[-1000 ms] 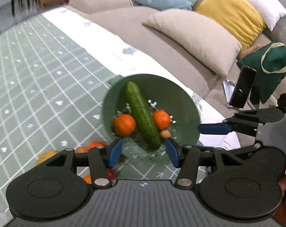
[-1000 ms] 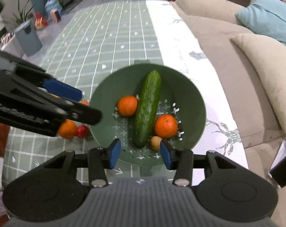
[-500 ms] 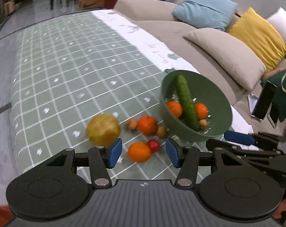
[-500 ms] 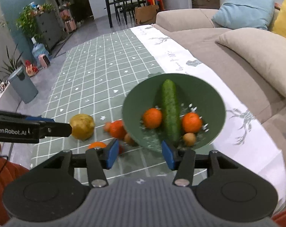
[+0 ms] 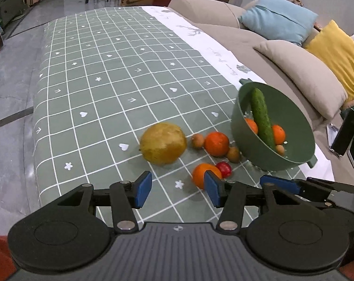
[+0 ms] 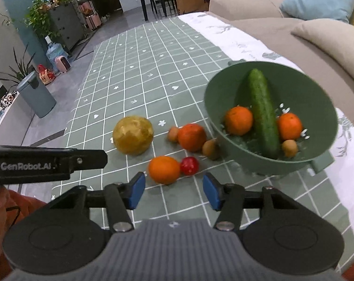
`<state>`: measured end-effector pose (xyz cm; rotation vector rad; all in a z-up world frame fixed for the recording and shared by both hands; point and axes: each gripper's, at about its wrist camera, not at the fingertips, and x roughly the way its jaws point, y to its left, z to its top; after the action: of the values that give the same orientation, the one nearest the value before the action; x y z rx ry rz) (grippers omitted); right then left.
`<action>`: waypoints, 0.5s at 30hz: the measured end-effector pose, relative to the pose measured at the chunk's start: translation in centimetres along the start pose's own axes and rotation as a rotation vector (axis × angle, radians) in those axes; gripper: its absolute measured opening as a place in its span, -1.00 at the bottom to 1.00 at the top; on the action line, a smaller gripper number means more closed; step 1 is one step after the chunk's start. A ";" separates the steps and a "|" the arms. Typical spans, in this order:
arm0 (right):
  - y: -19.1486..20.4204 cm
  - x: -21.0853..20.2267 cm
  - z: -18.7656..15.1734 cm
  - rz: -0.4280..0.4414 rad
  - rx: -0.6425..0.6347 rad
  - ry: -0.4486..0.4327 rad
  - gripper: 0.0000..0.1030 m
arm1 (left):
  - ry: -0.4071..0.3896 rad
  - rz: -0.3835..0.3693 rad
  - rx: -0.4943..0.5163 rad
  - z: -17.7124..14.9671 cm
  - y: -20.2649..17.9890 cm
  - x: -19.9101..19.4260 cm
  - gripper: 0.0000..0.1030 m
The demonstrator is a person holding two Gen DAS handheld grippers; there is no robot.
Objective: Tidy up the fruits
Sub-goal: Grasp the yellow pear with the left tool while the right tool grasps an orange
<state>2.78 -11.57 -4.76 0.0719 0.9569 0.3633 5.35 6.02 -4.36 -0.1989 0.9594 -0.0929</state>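
Two grippers, both held above near edge of desk (image 5: 95, 75), fingers spread apart, nothing between them. Left gripper (image 5: 178, 188) blue pads over checked green cloth, right pad overlapping near orange (image 5: 201, 174) in view. Right gripper (image 6: 173, 190) just short of same orange (image 6: 164, 169) and small red fruit (image 6: 189, 165), not touching either. Green colander bowl (image 6: 317, 98) at right side of desk, holding cucumber (image 6: 262, 114) leaning on far wall, one orange each side of it (image 6: 239, 120) (image 6: 290, 126), small brown fruit (image 6: 290, 148) at front. Loose on cloth left of bowl: big yellow round fruit (image 6: 133, 135), third orange (image 6: 192, 137) with small brown fruit on each side (image 6: 173, 134) (image 6: 210, 149), latter one just beside bowl wall. Sofa with cushions (image 5: 301, 79) along right of desk.
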 end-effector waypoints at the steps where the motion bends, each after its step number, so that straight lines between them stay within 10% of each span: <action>1: 0.2 0.3 0.1 0.002 0.000 0.007 -0.09 | 0.000 -0.003 -0.006 0.1 0.3 0.1 0.17; 15: 1.4 6.5 1.4 -0.023 0.117 0.149 -0.09 | 0.003 -0.032 -0.073 0.2 3.2 1.4 0.17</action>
<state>6.92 -7.93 -8.72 0.1418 1.1254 0.2939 6.32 8.92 -6.06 -0.2812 0.9638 -0.0881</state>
